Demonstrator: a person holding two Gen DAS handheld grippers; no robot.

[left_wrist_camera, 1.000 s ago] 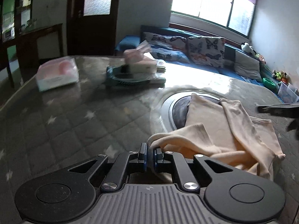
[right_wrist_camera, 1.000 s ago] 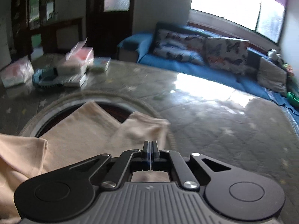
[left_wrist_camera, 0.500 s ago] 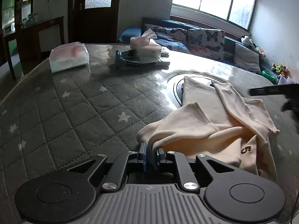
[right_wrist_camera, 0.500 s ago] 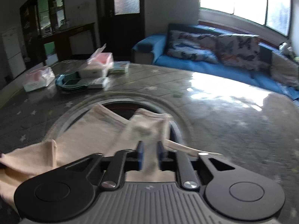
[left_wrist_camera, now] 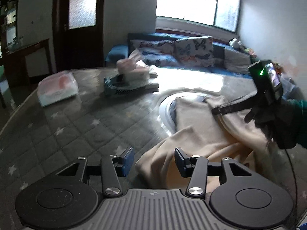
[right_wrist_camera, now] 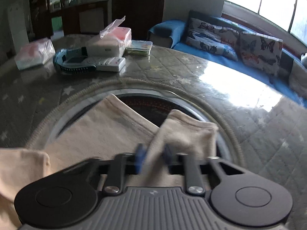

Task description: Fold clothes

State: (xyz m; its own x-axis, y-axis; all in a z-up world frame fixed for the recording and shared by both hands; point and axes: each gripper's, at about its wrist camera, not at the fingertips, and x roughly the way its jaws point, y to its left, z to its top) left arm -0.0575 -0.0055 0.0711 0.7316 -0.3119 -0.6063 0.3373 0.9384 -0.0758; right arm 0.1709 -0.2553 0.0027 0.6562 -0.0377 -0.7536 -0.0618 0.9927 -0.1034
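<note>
Cream garment (left_wrist_camera: 201, 130) | rumpled, part-folded | on quilted table (left_wrist_camera: 76, 126)

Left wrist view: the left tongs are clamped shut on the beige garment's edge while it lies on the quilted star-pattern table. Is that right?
Not quite. In the left wrist view the left tongs are open, their pads spread wide, with the edge of the beige garment lying between them ungripped. The rest holds: it lies on the quilted star-pattern table.

Motion blur smears the right gripper's (right_wrist_camera: 152, 156) blue pads (right_wrist_camera: 138, 158) and the cream garment (right_wrist_camera: 107, 132) between them. The garment's near left part runs off the frame edge. Far on the table, the tissue box (left_wrist_camera: 133, 70) is blurred in the left wrist view.
</note>
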